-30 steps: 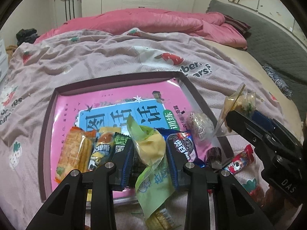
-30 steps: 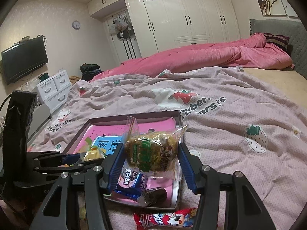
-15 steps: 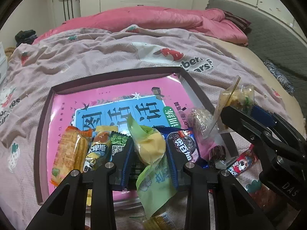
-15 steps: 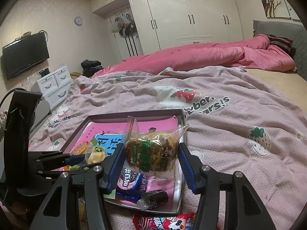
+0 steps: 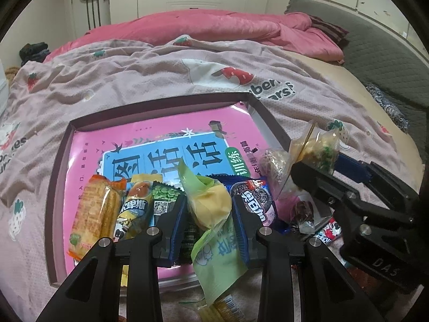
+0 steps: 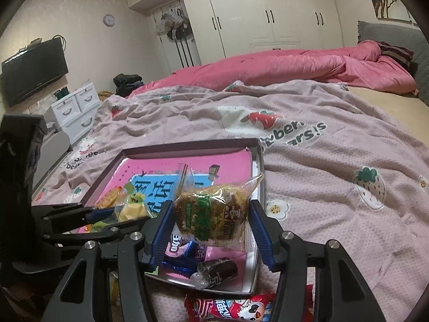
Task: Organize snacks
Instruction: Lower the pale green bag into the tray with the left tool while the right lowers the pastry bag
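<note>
In the left wrist view, a green pack with a pale yellow cake inside is clamped between the blue pads of the left gripper, whose jaws are narrowly set and pressed on it. It is held over the near edge of a tray lined with a pink and blue sheet. On the tray an orange wafer pack, a yellow bar, a green pea pack and a cookie pack are lined up side by side. At the right, a clear pack is seen gripped by the right gripper above the tray's right rim.

In the right wrist view, the clear pack is shown to hold a round golden-brown cake flecked with green, with a small red label. It is pinched between the moderately spread jaws of the right gripper, above the tray's near right corner. Below it lie the cookie pack and a dark roll in the tray. A red pack lies on the blanket just outside the tray. The left gripper with its green pack is seen at the left.
</note>
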